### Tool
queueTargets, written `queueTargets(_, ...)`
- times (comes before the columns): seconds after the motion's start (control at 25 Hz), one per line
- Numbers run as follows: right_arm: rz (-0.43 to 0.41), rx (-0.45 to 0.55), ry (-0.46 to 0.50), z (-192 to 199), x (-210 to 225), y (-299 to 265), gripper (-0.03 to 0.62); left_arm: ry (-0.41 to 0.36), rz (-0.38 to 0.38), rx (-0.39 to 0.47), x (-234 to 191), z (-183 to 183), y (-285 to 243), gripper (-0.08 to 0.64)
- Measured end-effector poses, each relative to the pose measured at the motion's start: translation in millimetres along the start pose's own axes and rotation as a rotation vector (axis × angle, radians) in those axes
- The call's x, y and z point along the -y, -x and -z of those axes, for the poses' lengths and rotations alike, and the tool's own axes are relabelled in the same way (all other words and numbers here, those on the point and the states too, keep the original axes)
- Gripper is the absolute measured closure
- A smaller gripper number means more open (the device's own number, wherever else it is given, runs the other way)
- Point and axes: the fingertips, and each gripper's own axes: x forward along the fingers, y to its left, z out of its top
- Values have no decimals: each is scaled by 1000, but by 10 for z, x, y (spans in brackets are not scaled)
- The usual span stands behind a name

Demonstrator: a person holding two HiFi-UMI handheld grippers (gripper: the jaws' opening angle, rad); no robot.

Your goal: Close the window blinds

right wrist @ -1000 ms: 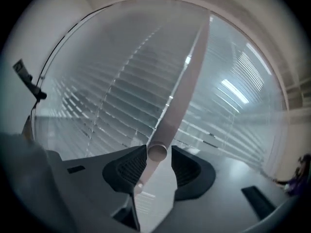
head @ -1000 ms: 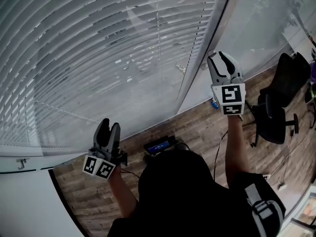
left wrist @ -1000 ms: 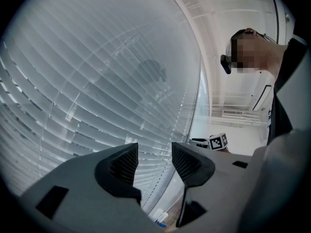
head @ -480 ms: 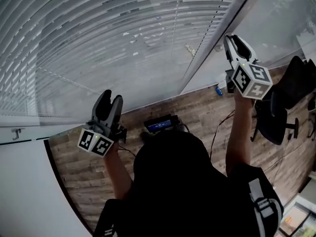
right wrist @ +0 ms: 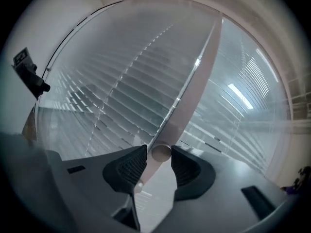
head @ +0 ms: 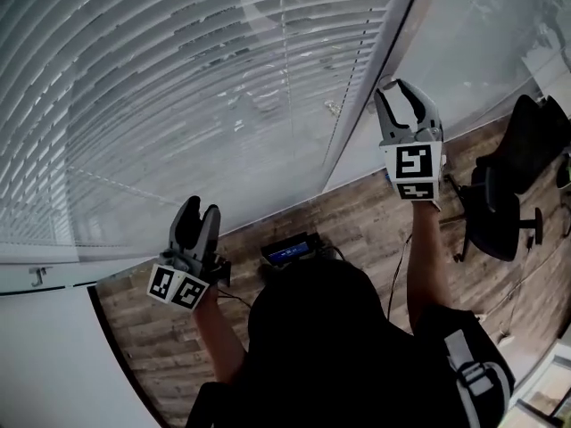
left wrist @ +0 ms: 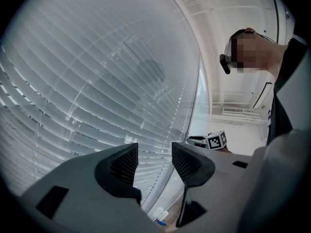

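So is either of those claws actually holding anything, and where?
Left gripper: nothing. Right gripper: a small round knob sits between its jaw tips, which have just been opening; whether they pinch it cannot be told.

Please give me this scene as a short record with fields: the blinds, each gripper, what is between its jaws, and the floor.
blinds: lowered over the window, slats horizontal
left gripper: low before the blinds, jaws apart, nothing between
right gripper: raised beside the window post, jaws have just been opening
between right jaws: round piece, pale, perhaps the blinds' wand end; pads seem not to press it
floor: wood, office chair standing at right
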Motion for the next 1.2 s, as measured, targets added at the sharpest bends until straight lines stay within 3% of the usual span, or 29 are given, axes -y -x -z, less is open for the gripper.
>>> queueTargets(0.12, 14, -27, 75, 14, -16, -4, 452, 6, 0, -7, 44, 39, -3, 342)
queueTargets(0.24, 13, -29, 57, 77, 68, 14, 461, 2, -8, -19, 132, 92, -57, 342)
queueTargets(0.52, -45, 0, -158, 105, 90, 30, 463, -17, -21, -36, 303, 163, -160, 342)
queueTargets(0.76, -148, 34, -386, 110, 43, 2, 463, -33, -43, -71, 553, 282, -219, 342)
queueTargets(0.92, -210, 93, -432, 108, -45, 45, 462, -37, -60, -105, 733, 387, -141, 342)
queueTargets(1.04, -263, 117, -511, 267, -72, 93, 462, -39, -83, -137, 829, 433, -84, 342)
queueTargets(1.2, -390, 117, -703, 636, -202, 291, 462, -32, -82, -165, 901, 492, -53, 342)
